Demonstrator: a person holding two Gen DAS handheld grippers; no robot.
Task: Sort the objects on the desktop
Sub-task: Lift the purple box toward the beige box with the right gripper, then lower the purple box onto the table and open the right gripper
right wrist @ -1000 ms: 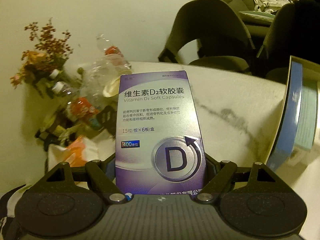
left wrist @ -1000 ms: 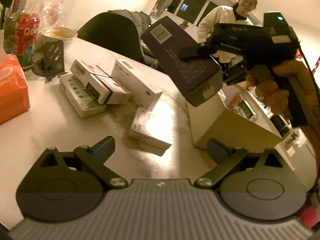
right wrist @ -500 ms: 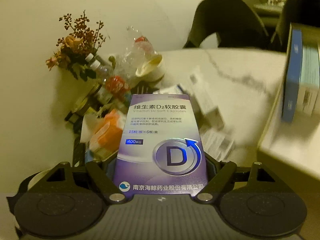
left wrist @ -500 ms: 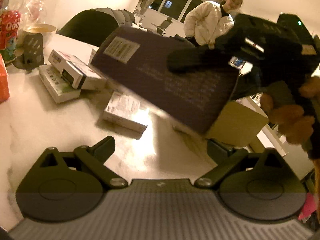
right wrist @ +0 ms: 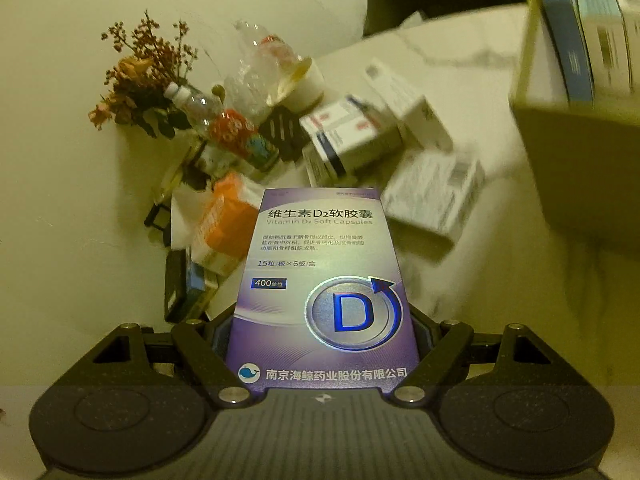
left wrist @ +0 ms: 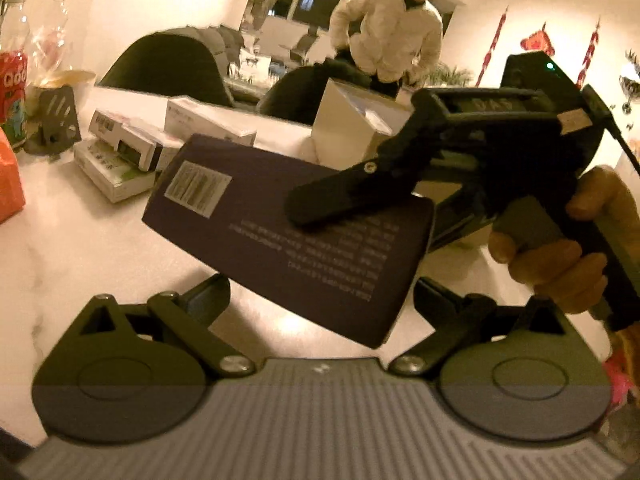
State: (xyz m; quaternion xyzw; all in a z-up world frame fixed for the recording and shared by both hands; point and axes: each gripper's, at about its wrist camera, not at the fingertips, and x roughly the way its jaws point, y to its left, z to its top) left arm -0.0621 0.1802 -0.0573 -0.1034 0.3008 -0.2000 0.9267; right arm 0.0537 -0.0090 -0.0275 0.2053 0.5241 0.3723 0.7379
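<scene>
Two black handheld grippers, seen from their own cameras

The left gripper (left wrist: 320,300) had a grey ribbed body, round black side discs and silver screws on its black linkage arms. The right gripper (left wrist: 352,204) was matte black, with a green indicator light, a black cable and a pistol-style handle.

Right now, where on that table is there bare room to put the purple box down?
The right claw grips the purple box. Bare tabletop lies in front of the left claw, between the orange pack and the open carton. Farther back is crowded: small white boxes, bottles, a bowl.
</scene>
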